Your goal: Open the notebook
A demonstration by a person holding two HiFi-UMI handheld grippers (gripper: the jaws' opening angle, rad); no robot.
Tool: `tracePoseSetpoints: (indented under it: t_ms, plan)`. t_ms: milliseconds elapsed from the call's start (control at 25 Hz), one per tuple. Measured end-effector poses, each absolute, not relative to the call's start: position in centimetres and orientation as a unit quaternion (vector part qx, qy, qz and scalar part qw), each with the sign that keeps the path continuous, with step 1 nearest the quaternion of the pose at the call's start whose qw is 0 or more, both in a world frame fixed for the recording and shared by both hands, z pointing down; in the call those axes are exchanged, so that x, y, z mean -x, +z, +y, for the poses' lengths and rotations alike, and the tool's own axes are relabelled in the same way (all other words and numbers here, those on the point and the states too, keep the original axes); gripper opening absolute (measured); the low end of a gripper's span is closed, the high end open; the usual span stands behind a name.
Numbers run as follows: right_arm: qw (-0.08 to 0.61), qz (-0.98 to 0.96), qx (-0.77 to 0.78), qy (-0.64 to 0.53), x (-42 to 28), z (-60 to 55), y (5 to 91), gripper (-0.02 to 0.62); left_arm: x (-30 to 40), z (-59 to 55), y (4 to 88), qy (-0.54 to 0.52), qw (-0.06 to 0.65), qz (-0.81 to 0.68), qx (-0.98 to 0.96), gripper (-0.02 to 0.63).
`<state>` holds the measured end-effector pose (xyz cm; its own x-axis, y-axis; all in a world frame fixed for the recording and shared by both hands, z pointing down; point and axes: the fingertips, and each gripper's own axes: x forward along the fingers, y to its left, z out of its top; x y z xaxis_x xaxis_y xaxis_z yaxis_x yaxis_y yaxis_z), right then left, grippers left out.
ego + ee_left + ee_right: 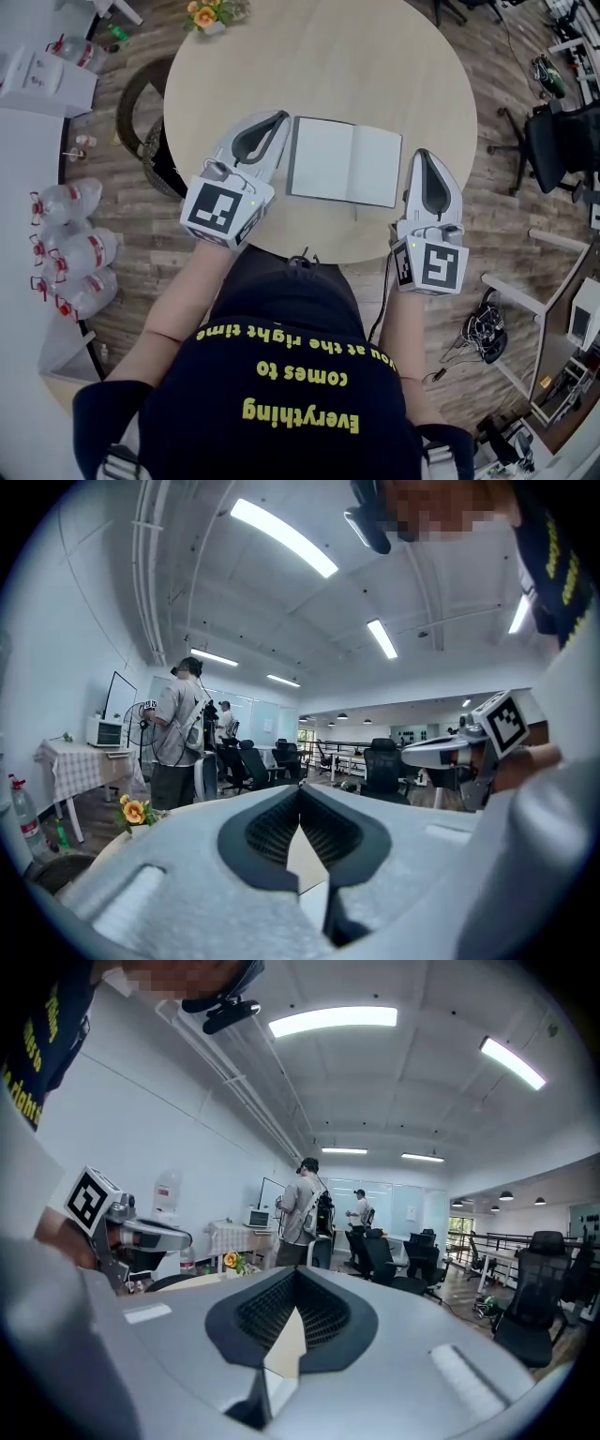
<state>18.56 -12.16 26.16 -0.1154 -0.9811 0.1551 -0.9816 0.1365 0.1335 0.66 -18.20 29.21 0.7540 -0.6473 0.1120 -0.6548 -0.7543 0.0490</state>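
The notebook [344, 161] lies open and flat on the round wooden table [375, 56], showing two blank white pages. My left gripper [279, 116] hovers just left of it, jaws shut with nothing between them. My right gripper [420, 153] hovers just right of it, also shut and empty. Both point away from me, roughly level, above the tabletop. In the left gripper view the shut jaws [300, 791] face the room, and the right gripper [459, 752] shows at the right. In the right gripper view the shut jaws [296, 1274] face the room, with the left gripper [141, 1237] at the left.
A small pot of orange flowers [214, 14] stands at the table's far edge. Several water bottles [70, 244] lie on the floor at the left. A black office chair [562, 141] is at the right. Two people [178, 728] stand far off among desks.
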Motion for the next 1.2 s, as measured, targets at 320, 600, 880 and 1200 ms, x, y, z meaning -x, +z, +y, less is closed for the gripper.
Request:
tracePoseSetpoints:
  t_ms: [320,600,880,1200]
  plan:
    - [0.065,-0.762,-0.644,-0.024,-16.8,-12.7,22.2,0.012,-0.7,-18.8,25.1,-0.007,0.016,-0.355,-0.935,0.003]
    - [0.048,-0.763,-0.644,-0.032,-16.4,-12.8,20.9,0.012,-0.2,-18.9,24.0,-0.018,0.015,-0.360,-0.933,0.003]
    - [0.041,-0.760,-0.648,-0.023,-16.5,-13.0,20.8,0.012,-0.1,-19.2,23.5,-0.019,0.011,-0.360,-0.933,0.003]
    - [0.034,-0.753,-0.655,-0.039,-16.7,-12.5,20.1,0.012,-0.1,-19.2,23.3,-0.020,0.011,-0.358,-0.934,0.003]
